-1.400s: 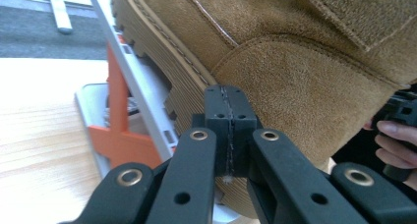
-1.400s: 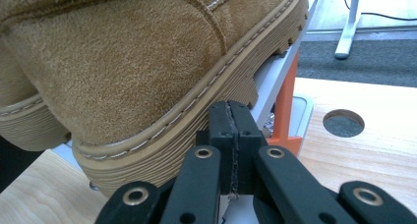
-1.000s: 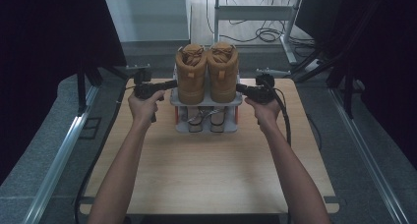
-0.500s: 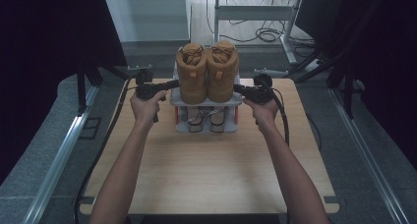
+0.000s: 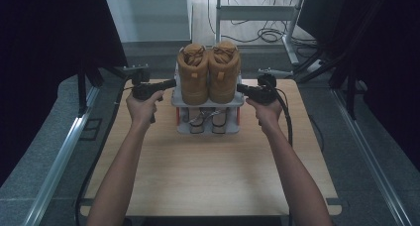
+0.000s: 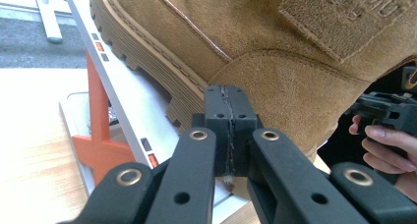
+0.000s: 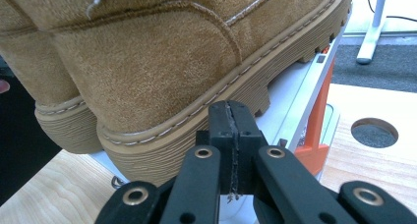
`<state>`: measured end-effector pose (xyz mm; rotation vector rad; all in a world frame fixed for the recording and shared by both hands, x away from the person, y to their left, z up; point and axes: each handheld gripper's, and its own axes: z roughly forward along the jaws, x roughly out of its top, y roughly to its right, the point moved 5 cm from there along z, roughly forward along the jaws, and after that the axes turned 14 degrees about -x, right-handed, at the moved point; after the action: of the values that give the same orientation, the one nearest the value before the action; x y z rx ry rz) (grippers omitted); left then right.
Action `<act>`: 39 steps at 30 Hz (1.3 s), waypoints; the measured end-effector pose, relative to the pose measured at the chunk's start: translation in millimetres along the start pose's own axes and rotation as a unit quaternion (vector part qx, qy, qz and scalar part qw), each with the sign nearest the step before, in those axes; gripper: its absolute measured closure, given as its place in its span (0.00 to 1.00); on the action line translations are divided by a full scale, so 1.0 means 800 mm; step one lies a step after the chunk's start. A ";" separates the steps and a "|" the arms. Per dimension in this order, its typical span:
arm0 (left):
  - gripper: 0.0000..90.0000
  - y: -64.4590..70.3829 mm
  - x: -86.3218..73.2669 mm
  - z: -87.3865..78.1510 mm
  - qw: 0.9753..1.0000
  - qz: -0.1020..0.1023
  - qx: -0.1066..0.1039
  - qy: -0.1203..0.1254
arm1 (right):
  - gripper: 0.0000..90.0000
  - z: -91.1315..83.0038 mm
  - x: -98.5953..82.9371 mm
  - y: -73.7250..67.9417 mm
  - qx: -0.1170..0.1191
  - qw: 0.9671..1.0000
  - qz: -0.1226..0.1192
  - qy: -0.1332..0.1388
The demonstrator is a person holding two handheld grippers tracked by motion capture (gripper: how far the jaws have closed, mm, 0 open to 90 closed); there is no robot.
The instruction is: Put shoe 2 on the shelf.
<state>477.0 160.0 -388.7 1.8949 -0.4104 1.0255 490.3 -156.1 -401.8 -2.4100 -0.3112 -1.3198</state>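
Observation:
Two tan suede boots, the left boot [image 5: 193, 75] and the right boot [image 5: 224, 72], stand side by side on the top shelf of a small white rack [image 5: 208, 103]. My left gripper [image 5: 171, 83] points at the left boot's outer side. In the left gripper view it [image 6: 228, 94] is shut and empty, its tip right at the boot's heel [image 6: 275, 86]. From the other side my right gripper [image 5: 240, 88] points at the right boot. It [image 7: 230, 108] is also shut with nothing in it, its tip at the ridged sole [image 7: 162, 150]. I cannot tell whether either tip touches.
A second pair of shoes [image 5: 204, 121] sits on the rack's lower level. Orange supports [image 6: 98, 130] hold up the white shelf [image 7: 290, 91]. A round hole [image 7: 374, 132] lies in the wooden table [image 5: 208, 176] beyond the rack. Cables [image 5: 267, 35] run on the floor behind.
Very little: both grippers have stayed shut at the boots' sides and have edged slightly closer in. The boots have not moved.

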 end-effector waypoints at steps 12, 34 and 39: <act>1.00 -0.005 -0.012 -0.018 1.000 -0.003 -0.003 0.010 | 1.00 -0.014 -0.001 0.010 0.004 1.000 0.011 0.015; 0.59 -0.005 -0.051 -0.058 0.998 0.041 0.039 0.020 | 0.68 -0.055 -0.030 0.037 0.020 0.999 0.007 0.048; 0.53 -0.007 -0.070 -0.069 0.998 0.044 0.042 0.010 | 0.66 -0.062 -0.044 0.044 0.021 0.999 0.010 0.049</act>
<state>420.1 202.8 -422.8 1.9535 -0.4487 1.1350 446.2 -209.6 -414.8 -2.2994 -0.2833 -1.4026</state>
